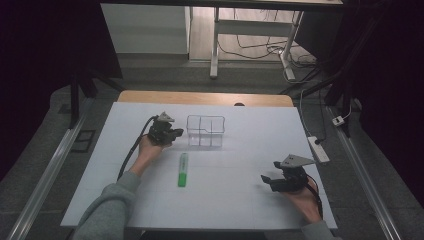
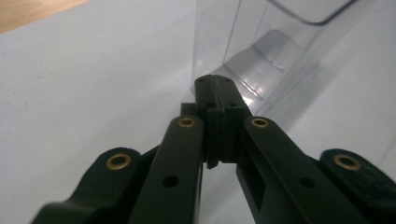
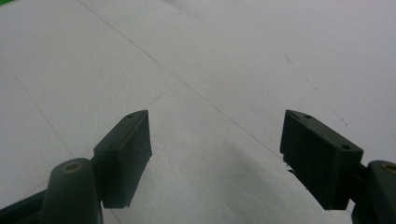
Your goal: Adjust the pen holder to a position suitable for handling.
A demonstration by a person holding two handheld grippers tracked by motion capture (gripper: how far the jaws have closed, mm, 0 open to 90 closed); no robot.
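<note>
Standing upright: clear compartmented box (image 1: pixel 205 131)

Clear plastic divided box (image 1: pixel 205 131) stands upright, green marker (image 1: pixel 183 170) lying nearby.

This looks like a lab or test room set up for recording, not a home. A desk (image 1: pixel 150 200) covered by a white sheet with faint grid lines stands on grey carpet, flanked by metal rails (image 1: pixel 45 177) along the floor on both sides. Dark curtains (image 1: pixel 45 45) close off the left and right. A white power strip (image 1: pixel 318 148) lies on the floor at the right, and loose cables (image 1: pixel 260 47) trail under a white-legged office table (image 1: pixel 216 45) at the back. A cabled hand-held gripper (image 1: pixel 173 134) topped with a grey tracking plate adds to the instrumented, experimental look.
</note>
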